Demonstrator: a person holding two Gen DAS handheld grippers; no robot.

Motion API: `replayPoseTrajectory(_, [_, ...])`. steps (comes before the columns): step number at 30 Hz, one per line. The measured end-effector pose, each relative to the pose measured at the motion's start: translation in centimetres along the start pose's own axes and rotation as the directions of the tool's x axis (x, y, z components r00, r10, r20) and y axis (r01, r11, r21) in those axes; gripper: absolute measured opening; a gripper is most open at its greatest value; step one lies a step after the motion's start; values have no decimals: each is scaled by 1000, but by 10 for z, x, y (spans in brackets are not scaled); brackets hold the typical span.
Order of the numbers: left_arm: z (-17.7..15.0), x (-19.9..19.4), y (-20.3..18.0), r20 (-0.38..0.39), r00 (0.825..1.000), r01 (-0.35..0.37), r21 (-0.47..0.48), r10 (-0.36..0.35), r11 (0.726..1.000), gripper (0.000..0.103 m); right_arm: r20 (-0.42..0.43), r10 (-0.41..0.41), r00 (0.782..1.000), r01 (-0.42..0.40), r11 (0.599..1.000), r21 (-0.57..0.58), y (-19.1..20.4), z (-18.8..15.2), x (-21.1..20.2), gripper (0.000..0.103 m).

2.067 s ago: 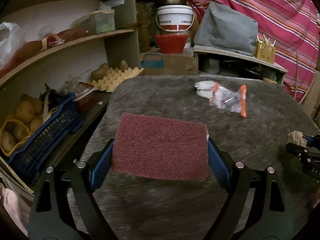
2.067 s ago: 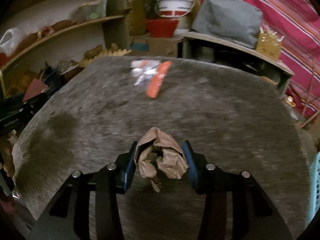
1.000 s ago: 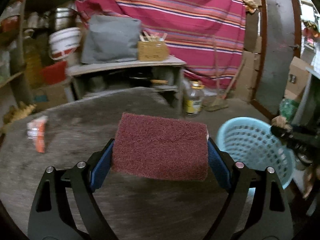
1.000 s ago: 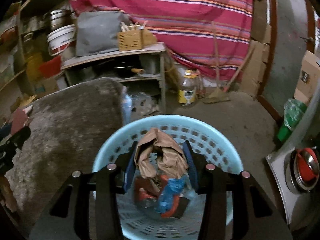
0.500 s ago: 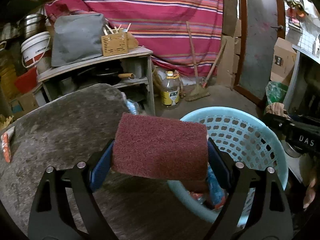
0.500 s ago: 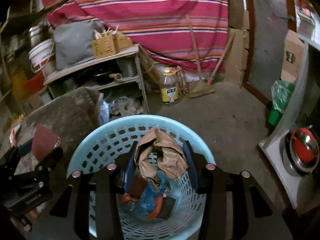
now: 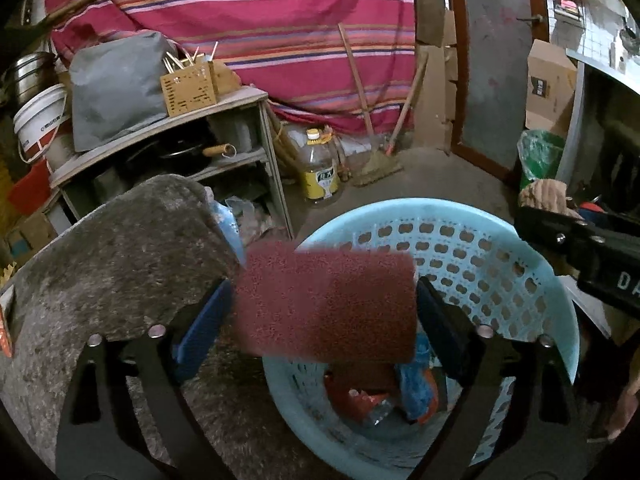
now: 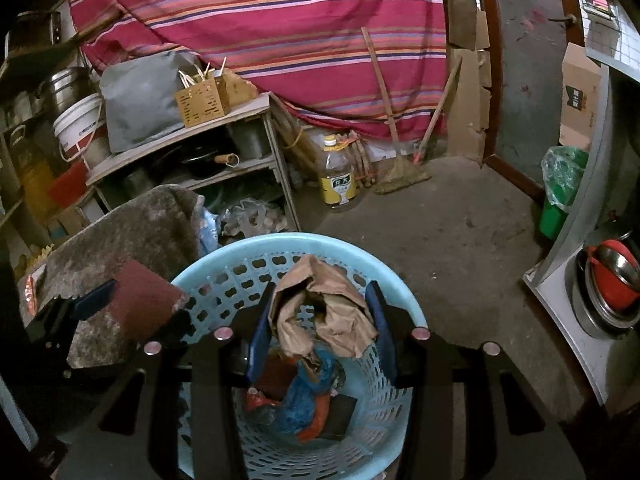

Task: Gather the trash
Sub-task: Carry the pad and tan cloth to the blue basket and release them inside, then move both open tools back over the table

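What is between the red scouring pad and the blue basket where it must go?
Nothing visible. The red scouring pad is between the opening jaws of the left gripper, over the blue basket rim nearest the table, with only air below.

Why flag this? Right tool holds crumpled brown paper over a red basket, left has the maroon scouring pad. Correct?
Not quite: the basket is light blue, not red, as the right wrist view shows. The right tool does hold the crumpled brown paper over it. The maroon scouring pad sits between the left tool's opening jaws.
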State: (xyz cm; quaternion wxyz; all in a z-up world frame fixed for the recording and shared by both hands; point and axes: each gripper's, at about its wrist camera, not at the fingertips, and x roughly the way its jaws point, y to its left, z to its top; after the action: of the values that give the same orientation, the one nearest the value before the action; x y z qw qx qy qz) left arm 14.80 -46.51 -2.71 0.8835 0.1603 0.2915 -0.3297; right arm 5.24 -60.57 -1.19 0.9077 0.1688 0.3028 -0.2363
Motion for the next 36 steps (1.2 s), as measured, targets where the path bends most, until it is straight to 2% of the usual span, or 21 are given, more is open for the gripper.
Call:
replayPoseTrajectory(4, [0,-7,8,14,1000,5,-18,-5,1000,97,12,13,1000,-13,1000,-7,4,2,-5,45])
replayPoseTrajectory(7, [-2,-18,18,24,999,-26,2,26,1000,97,8,22,1000,-22,1000,-12,10,3,-5,45])
replayPoseTrajectory(13, [-2,-50,75,63,993,-100,-40,102,994,98,-25,63,998,-63,998,-13,26,0,8,49])
replayPoseTrajectory(14, [-2,-56,86,67,991,-109,-57,113,992,98,-33,63,997,-63,998,-12,29,-1,10,52])
replayPoseTrajectory(15, [-3,-62,99,68,990,-119,-77,124,990,98,-45,62,997,-63,998,-7,33,-2,14,64])
replayPoseTrajectory(17, [-5,-71,121,69,987,-138,-111,147,984,98,-41,49,998,-49,999,6,35,-3,17,80])
replayPoseTrajectory(21, [-13,-88,164,65,976,-196,-150,208,969,98,-33,21,999,-20,999,31,43,-2,16,88])
replayPoseTrajectory(23, [-18,-96,181,70,971,-214,-167,228,963,98,-18,3,1000,-3,999,36,51,0,12,88])
replayPoseTrajectory(27, [-37,-107,219,58,960,-259,-185,274,948,98,6,10,1000,-10,1000,12,78,2,7,90])
replayPoseTrajectory(32, [-54,-118,273,38,947,-302,-236,319,924,98,25,34,999,-32,997,-68,136,0,5,90])
replayPoseTrajectory(36, [-69,-128,321,15,932,-343,-296,363,891,98,27,68,997,-64,991,-120,182,-8,4,97])
